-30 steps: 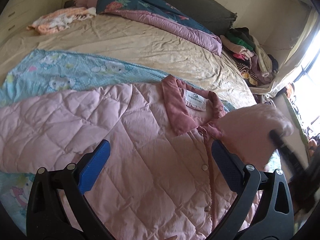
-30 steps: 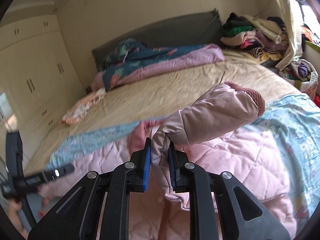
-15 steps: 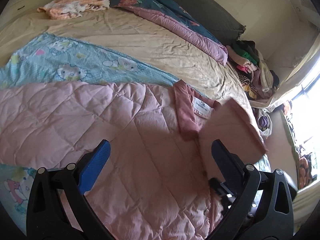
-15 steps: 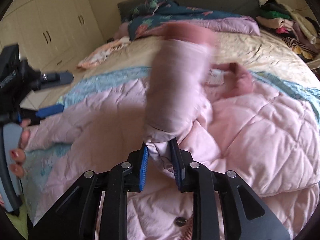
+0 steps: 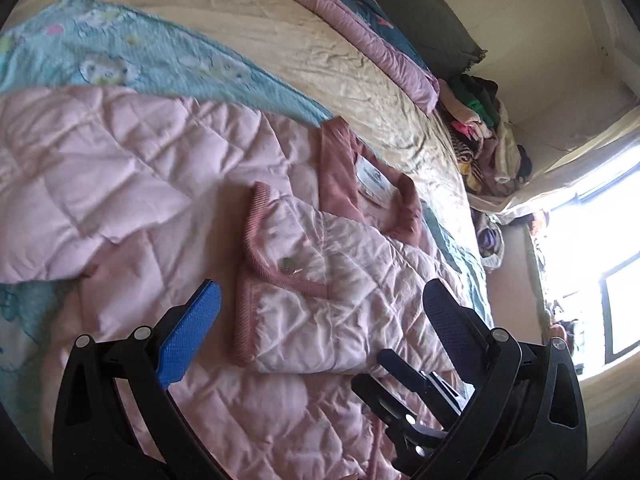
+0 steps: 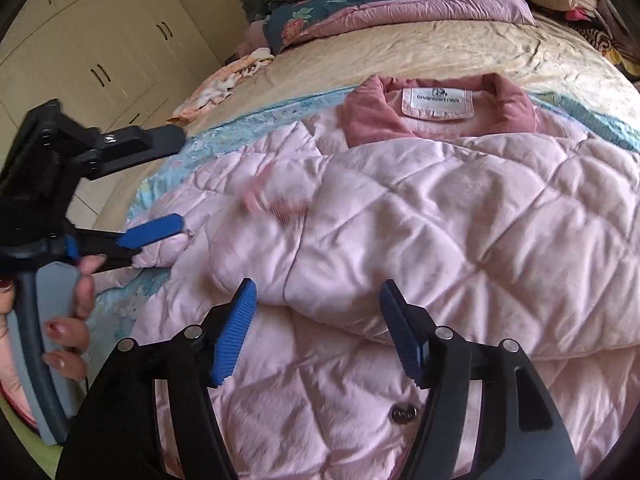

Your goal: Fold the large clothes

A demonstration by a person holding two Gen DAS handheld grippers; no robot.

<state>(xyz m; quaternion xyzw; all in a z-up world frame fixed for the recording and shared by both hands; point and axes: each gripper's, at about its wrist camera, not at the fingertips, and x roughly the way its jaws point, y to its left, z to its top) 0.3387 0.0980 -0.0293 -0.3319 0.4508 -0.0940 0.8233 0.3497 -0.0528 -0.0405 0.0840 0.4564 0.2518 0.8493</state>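
Note:
A pink quilted jacket [image 5: 168, 184] lies spread on the bed, also in the right wrist view [image 6: 460, 216], its darker pink collar [image 6: 376, 112] toward the pillows. One sleeve [image 5: 320, 292] lies folded across the chest, cuff [image 5: 256, 240] pointing left; the right wrist view shows it too [image 6: 400, 232]. My left gripper [image 5: 320, 316] is open and empty, hovering over the folded sleeve. My right gripper [image 6: 320, 328] is open and empty just above that sleeve's lower edge. The left gripper also shows in the right wrist view [image 6: 152, 184].
A light blue cartoon-print blanket [image 5: 152, 56] lies under the jacket on the beige bedsheet [image 5: 320, 40]. A floral and purple quilt [image 6: 380, 4] lies at the headboard. A pile of clothes [image 5: 484, 132] sits at the bed's right corner. Wardrobe doors [image 6: 92, 52] stand left.
My right gripper carried the sleeve across the jacket's chest, laid it down and opened, letting go. My left gripper stayed open and moved over the folded sleeve.

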